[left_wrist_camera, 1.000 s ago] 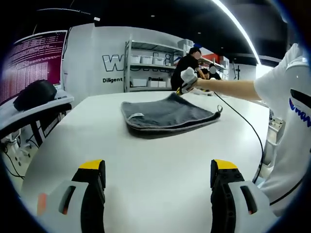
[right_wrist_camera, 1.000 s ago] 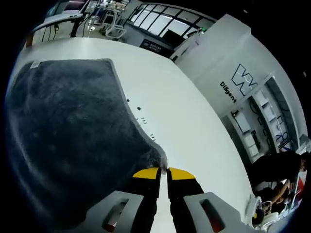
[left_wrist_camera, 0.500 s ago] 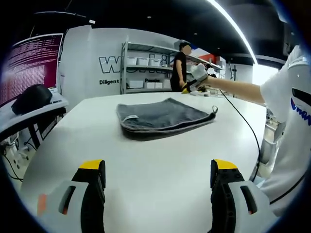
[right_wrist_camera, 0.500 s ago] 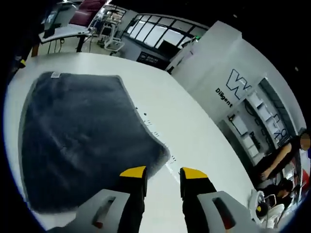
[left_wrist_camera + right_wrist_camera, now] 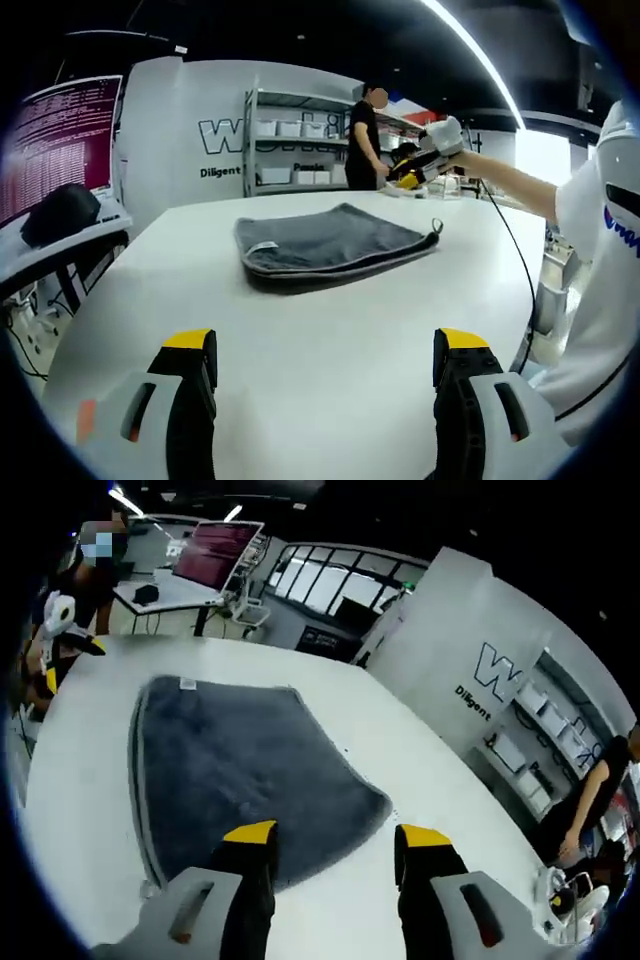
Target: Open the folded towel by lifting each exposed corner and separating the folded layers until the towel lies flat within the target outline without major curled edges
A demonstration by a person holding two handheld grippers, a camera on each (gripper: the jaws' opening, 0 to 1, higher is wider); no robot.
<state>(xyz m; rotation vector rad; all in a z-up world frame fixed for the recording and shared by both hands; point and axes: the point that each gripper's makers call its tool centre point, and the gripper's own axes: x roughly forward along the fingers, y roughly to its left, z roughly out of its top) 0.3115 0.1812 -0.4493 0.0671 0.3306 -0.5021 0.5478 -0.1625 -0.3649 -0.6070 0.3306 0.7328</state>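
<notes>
A dark grey folded towel (image 5: 325,243) lies in the middle of the white table (image 5: 300,340), layers showing along its near edge, a white label near its left corner. My left gripper (image 5: 325,365) hovers open over the near table, well short of the towel. The right gripper (image 5: 425,165), held by a person's arm, hangs in the air above and beyond the towel's far right corner. In the right gripper view the towel (image 5: 250,780) spreads flat below, and my right gripper (image 5: 338,842) stands open above its near corner, holding nothing. The left gripper (image 5: 55,640) shows far left.
Shelving with white boxes (image 5: 295,140) stands against the far wall, with a person (image 5: 362,135) beside it. A screen (image 5: 60,135) and a dark bag (image 5: 65,210) sit on a desk at left. A cable (image 5: 515,270) trails off the table's right edge.
The right gripper went from shut on the towel's far corner to open, then rose away from it. The raised corner dropped, and the towel now lies flat.
</notes>
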